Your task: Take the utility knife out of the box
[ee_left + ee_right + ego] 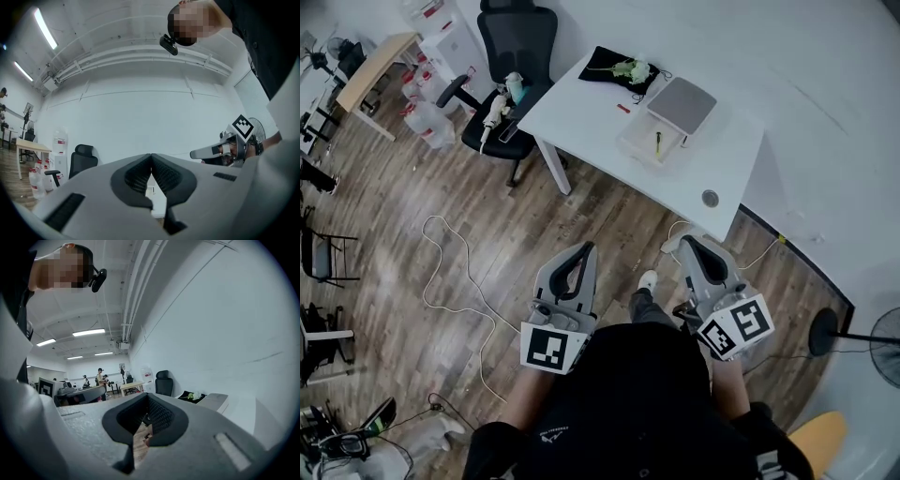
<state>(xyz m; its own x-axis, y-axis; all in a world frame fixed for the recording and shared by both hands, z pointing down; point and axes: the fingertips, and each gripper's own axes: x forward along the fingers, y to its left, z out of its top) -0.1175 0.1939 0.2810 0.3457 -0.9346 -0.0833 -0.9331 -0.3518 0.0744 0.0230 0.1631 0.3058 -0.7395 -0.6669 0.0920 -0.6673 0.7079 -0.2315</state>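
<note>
A clear shallow box (649, 141) stands on the white table (581, 103), and in it lies a yellow-and-black utility knife (657, 142). A grey lid (682, 103) rests against the box's far side; the right gripper view shows it too (216, 401). I hold both grippers level over the wooden floor, short of the table's near edge. My left gripper (581, 249) (151, 154) is shut with nothing between its jaws. My right gripper (689, 242) (147, 397) is likewise shut and empty. The left gripper view looks at a bare wall, with the right gripper (225, 147) at its side.
A black cloth with white flowers (621, 67) lies at the table's far end. A black office chair (514, 56) loaded with bottles stands left of the table. A white cable (455, 281) snakes over the floor. A fan (883, 345) stands at the right.
</note>
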